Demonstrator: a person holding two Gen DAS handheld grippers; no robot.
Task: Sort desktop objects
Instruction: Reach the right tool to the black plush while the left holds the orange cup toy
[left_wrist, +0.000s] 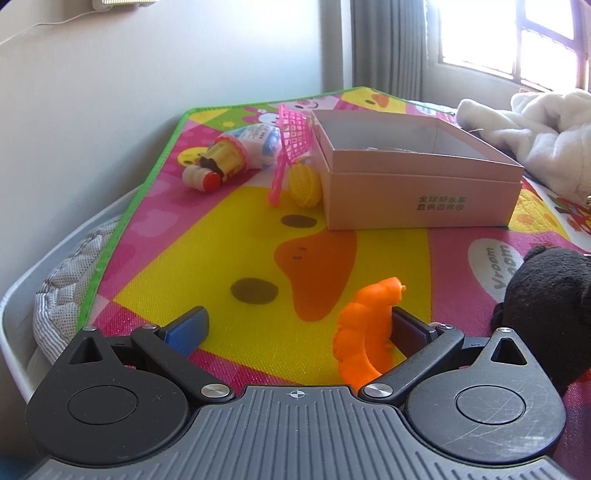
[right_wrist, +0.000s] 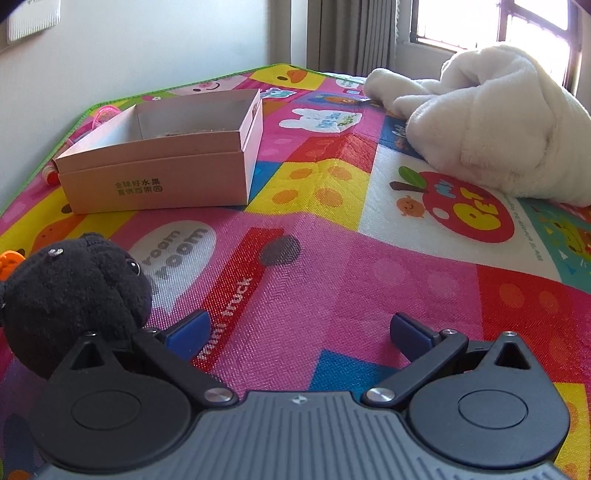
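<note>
An orange plastic toy (left_wrist: 360, 332) lies on the play mat, touching the inner side of the right finger of my left gripper (left_wrist: 297, 325), whose jaws stand wide open. An open pink cardboard box (left_wrist: 417, 173) sits farther back; the same box (right_wrist: 162, 155) shows at the left in the right wrist view. My right gripper (right_wrist: 299, 328) is open over bare mat. A black plush toy (right_wrist: 74, 295) rests against its left finger and appears at the right edge as the plush (left_wrist: 546, 306) in the left wrist view.
Left of the box lie a pink plastic basket (left_wrist: 295, 133), a yellow ridged toy (left_wrist: 304, 184), a yellow toy vehicle (left_wrist: 218, 162) and a packet (left_wrist: 258, 142). A white plush blanket (right_wrist: 498, 122) fills the far right. The colourful mat (right_wrist: 332, 280) ends near the wall on the left.
</note>
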